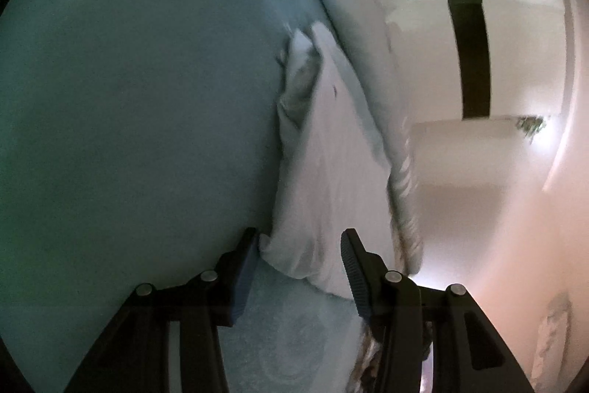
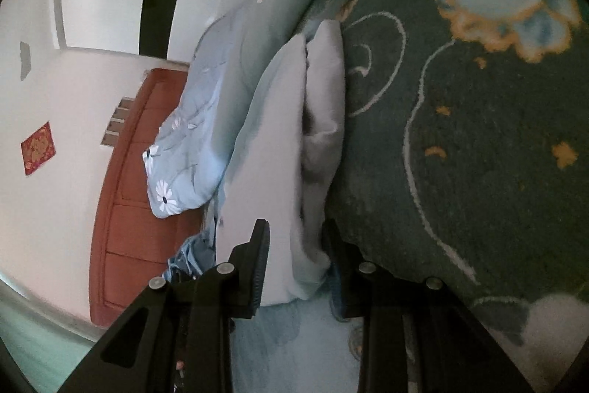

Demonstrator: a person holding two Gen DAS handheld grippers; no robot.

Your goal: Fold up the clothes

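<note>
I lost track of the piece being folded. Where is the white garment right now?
The white garment lies between both grippers' open fingers: in the right wrist view it rests against the dark floral carpet, beside the daisy-print bedding; in the left wrist view it runs up the middle.

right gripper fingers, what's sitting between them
A bunched fold of the pale white garment fills the gap between the right gripper fingers, as the right wrist view shows.

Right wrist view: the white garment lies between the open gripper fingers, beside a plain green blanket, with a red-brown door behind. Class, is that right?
One slip: the green blanket is not plain; the right wrist view shows flowers and swirls. The white garment, right gripper and door are as stated.
</note>
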